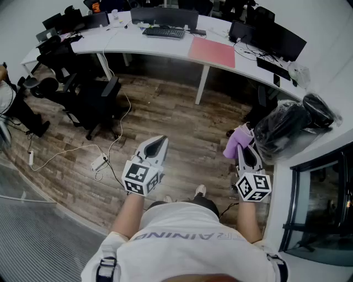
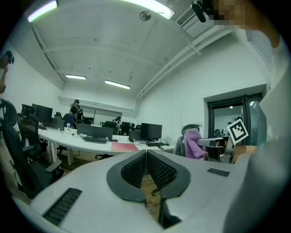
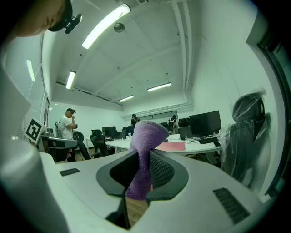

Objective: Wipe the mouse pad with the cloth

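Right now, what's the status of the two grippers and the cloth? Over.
Left gripper shut, empty. Right gripper shut on purple cloth. Red mouse pad far off on the desk. Only bare floor between.

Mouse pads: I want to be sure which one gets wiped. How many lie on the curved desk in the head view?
1. The pink mouse pad lies flat on the white desk, right of the keyboard. Others may be hidden behind the monitors.
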A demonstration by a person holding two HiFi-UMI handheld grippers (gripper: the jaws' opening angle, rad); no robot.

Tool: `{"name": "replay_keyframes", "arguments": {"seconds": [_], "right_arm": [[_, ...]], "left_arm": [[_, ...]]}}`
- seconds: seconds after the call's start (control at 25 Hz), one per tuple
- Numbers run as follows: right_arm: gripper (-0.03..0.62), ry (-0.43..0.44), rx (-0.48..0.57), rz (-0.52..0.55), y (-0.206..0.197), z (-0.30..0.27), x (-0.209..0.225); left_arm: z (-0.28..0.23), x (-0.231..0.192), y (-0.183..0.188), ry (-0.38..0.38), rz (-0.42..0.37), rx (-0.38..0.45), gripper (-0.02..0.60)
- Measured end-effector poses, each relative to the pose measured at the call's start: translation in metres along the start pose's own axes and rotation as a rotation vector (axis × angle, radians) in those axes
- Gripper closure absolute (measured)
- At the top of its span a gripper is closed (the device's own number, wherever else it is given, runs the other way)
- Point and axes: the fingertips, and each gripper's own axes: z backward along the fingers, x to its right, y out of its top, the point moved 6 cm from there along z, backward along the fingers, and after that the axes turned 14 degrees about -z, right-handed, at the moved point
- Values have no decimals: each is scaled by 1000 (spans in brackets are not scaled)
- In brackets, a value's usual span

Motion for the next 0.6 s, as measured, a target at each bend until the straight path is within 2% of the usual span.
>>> {"name": "replay_keyframes", "arguments": {"seconds": [0.6], "right_arm": [[507,12,-12,-23,-8,-14,2]], "left_arm": [[-2,-7,-7,7,8,-27,549]]}}
